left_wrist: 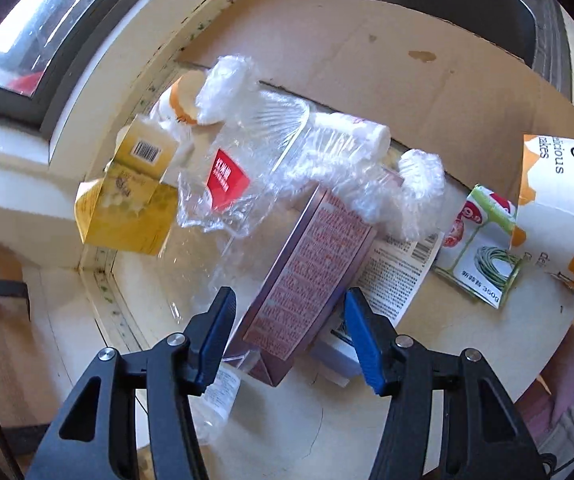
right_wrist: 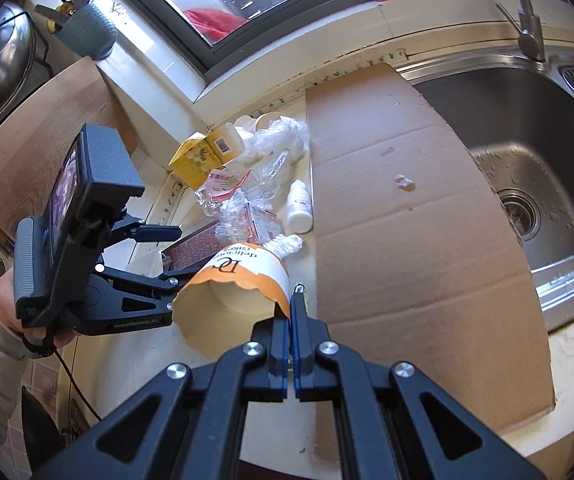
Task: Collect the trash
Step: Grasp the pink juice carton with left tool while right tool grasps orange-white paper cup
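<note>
My right gripper (right_wrist: 291, 320) is clenched on the rim of the orange-and-white paper bag (right_wrist: 239, 280), its mouth gaping toward me. Only this view shows the steel sink (right_wrist: 527, 184) at three o'clock, the faucet (right_wrist: 529, 20) and my left hand (right_wrist: 7, 304) on its handle. My left gripper (left_wrist: 289, 332) straddles the end of a maroon printed carton (left_wrist: 307, 264) — whether the blue pads (left_wrist: 217, 340) press it I cannot tell. That view shows the trash heap close: crinkled clear plastic wrap (left_wrist: 271, 152) at twelve o'clock, a glossy yellow box (left_wrist: 135, 200) with a barcode at ten, a green-and-white packet (left_wrist: 483, 248) at two, all on the cream bench (left_wrist: 319, 432). Flat brown cardboard (right_wrist: 407, 216) — creased, stained — covers the bench beside the sink.
</note>
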### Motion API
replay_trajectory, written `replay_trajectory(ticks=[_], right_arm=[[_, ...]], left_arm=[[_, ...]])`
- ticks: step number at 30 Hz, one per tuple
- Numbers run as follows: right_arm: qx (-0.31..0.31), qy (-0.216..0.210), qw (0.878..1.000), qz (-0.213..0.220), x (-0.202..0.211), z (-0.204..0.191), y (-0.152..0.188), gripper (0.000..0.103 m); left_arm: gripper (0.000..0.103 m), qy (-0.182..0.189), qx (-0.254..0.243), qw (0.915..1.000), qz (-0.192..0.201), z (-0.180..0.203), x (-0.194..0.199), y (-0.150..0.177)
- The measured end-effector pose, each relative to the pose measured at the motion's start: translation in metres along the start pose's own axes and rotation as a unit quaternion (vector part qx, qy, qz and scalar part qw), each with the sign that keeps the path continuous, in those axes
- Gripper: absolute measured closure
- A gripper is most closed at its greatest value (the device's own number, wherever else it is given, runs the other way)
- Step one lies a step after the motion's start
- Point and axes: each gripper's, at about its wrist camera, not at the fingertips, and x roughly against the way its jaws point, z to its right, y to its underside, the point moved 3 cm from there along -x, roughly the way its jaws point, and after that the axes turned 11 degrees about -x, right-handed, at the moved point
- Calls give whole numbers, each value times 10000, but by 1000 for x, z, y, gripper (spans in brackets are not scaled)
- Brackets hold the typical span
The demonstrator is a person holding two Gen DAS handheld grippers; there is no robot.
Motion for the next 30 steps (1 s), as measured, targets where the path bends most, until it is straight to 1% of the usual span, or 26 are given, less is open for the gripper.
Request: replay_trajectory(ticks=[1, 6, 11, 13, 15, 19, 22, 25, 28, 30], right_arm=[[5, 8, 10000, 15, 1, 0, 0, 102], [-6, -6, 10000, 93, 6, 0, 1, 102], [21, -37, 9999, 108, 8, 2, 4, 102], [2, -30, 10000, 79, 5, 3, 6, 102], [-19, -32, 10000, 56, 3, 3, 8, 102], [-6, -50, 10000, 46, 3, 2, 9, 102], [10, -91, 9999, 82, 6, -2, 7, 102], [91, -142, 9998, 126, 10, -8, 7, 102], [153, -185, 9996, 148, 15, -14, 9, 102], [193, -247, 9994, 139, 19, -17, 12, 102]], left_arm=[[55, 91, -15, 10000, -6, 1, 0, -3], [59, 197, -147, 9997, -42, -4, -2, -6], [58, 258, 67, 9995, -184, -16, -10, -5], [56, 328, 196, 9990, -247, -18, -17, -3], [57, 403, 318, 9980, -357, -17, -25, 1], [61, 462, 460, 9975, -273, -15, -17, 9], [63, 302, 729, 9966, -235, -21, -3, 19], [63, 256, 1161, 9929, -76, -28, 15, 34], [63, 316, 1590, 9867, 105, -28, 38, 53], [64, 442, 1919, 9800, 295, -23, 55, 66]])
